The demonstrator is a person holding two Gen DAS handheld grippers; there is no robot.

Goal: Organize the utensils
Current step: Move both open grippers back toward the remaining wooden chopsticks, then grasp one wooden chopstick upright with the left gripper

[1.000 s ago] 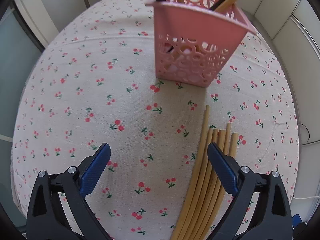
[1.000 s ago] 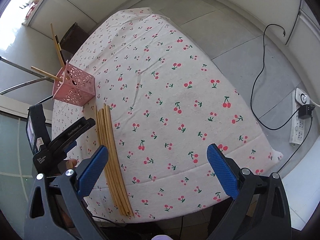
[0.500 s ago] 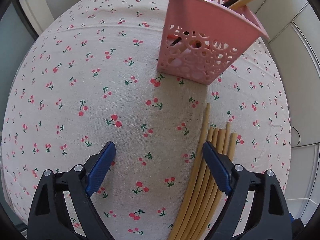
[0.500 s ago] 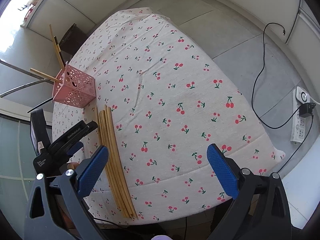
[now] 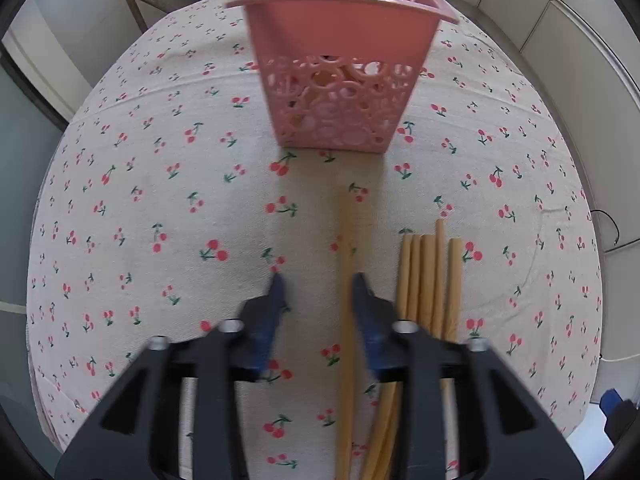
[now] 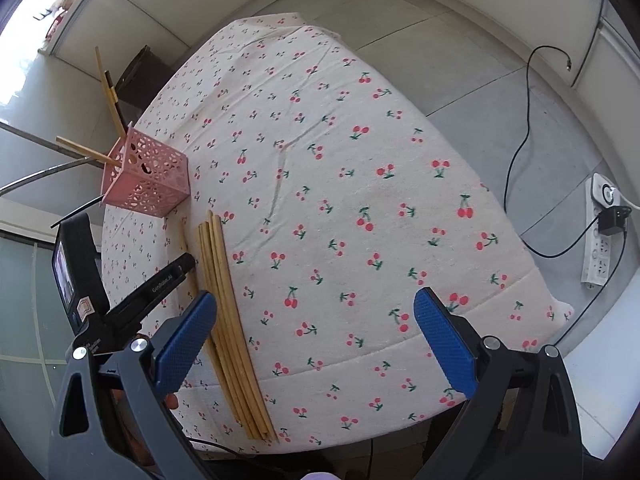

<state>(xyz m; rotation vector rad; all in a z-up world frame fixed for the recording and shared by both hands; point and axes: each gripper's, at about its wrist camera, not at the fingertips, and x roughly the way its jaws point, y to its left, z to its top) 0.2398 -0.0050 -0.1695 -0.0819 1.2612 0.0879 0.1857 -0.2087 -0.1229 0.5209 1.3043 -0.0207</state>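
Closing now, the left gripper (image 5: 316,284) has one chopstick (image 5: 344,264) between its jaws, apart from the bundle (image 5: 430,280) — bound for the basket (image 5: 340,92), I judge. Right gripper (image 6: 316,328) (spread wide) holds nothing.

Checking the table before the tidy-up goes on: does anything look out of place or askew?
One wooden chopstick lies apart from the bundle of wooden chopsticks, between the closing jaws of the left hand-held gripper. In the pink perforated plastic basket, the chopsticks lean out at splayed angles. Nothing is spilled.

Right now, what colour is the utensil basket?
Pink, with a cut-out circle pattern; the basket shows best in the left wrist view.
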